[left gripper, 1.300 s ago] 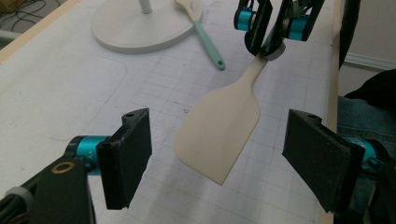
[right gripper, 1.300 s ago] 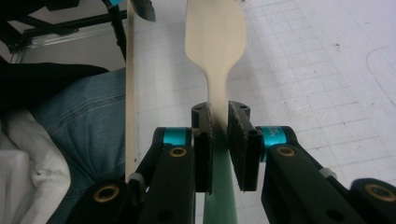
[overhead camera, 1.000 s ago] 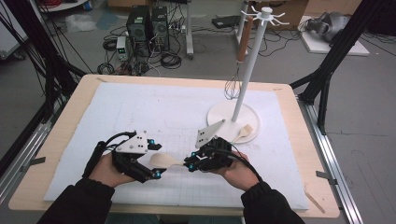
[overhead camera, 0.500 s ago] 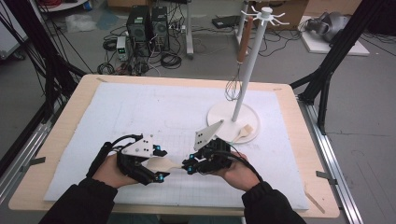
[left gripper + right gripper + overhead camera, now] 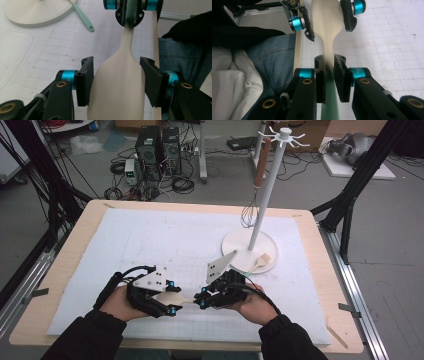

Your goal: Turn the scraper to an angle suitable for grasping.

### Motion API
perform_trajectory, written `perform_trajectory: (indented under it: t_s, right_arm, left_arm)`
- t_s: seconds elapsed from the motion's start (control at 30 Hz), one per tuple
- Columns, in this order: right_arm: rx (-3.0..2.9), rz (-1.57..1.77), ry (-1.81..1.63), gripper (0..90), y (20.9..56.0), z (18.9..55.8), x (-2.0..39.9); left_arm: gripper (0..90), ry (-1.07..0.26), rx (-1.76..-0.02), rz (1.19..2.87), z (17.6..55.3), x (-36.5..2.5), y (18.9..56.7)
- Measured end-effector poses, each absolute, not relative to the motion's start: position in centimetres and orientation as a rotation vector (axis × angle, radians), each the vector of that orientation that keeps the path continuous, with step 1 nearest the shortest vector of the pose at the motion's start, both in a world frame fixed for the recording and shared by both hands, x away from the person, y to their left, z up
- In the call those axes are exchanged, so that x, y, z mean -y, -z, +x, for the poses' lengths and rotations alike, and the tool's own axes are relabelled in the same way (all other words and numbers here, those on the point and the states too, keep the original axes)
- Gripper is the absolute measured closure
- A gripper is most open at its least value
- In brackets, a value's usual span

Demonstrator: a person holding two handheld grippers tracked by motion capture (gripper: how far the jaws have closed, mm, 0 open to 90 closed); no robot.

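A spatula (image 5: 186, 299) with a cream blade and pale green handle is held level just above the white mat, near the table's front edge. My right gripper (image 5: 201, 298) is shut on its neck, where cream meets green; the right gripper view has its pads (image 5: 321, 75) tight on the spatula (image 5: 328, 15). My left gripper (image 5: 171, 297) faces it and straddles the wide blade (image 5: 117, 82). Its jaws have just been closing on the blade. One pad (image 5: 85, 80) lies against an edge, and the other pad (image 5: 150, 80) stands a sliver off.
A white hook stand (image 5: 260, 210) on a round base (image 5: 240, 245) stands right of centre, with a whisk (image 5: 248, 212) hanging from it. Another green-handled utensil (image 5: 260, 262) leans on the base. The mat (image 5: 150, 235) covers a wooden table (image 5: 65, 265).
The left gripper's jaws have narrowed around the spatula blade. Both hands and the spatula have stayed where they were.
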State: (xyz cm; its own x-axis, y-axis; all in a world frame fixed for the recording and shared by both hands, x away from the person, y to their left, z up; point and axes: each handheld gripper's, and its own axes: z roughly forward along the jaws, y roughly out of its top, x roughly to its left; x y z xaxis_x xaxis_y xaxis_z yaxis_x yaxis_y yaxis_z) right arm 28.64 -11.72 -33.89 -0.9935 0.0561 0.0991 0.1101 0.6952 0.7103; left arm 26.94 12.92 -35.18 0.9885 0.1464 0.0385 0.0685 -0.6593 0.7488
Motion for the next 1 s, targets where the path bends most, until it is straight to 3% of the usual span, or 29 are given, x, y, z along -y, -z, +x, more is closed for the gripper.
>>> perform_trajectory:
  t_s: [0.67,1.0]
  right_arm:
    - [2.829,-0.108,1.142,80.4,34.28,28.78,11.38]
    - [2.849,-0.07,1.132,80.7,34.23,28.57,11.29]
  left_arm:
    - [53.6,-0.121,-0.094,2.311,26.53,-12.85,35.53]
    - [47.2,-0.067,-0.115,2.315,26.73,-12.66,35.99]
